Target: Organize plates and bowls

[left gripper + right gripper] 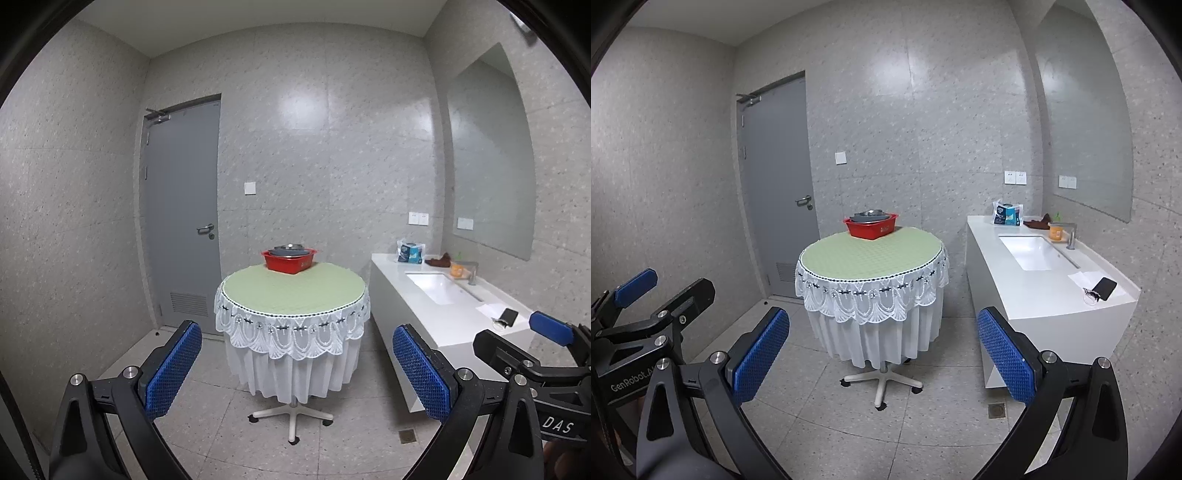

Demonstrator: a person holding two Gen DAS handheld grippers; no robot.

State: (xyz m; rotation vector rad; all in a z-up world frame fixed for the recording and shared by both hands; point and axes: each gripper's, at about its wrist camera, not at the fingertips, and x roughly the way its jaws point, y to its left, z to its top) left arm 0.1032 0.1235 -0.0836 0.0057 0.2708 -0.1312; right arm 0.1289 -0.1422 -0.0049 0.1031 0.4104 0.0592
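A red plastic basin sits at the far edge of a round table covered with a green top and white lace cloth. Grey and metal dishes are stacked inside the basin; I cannot tell how many. My left gripper is open, well short of the table and above the floor. My right gripper is open too, held beside the left one at the same distance. Each gripper shows at the edge of the other's view.
A white counter with a sink runs along the right wall, bearing a tissue pack, an orange cup, a faucet and a black phone. A grey door stands behind the table at left. Tiled floor lies between me and the table.
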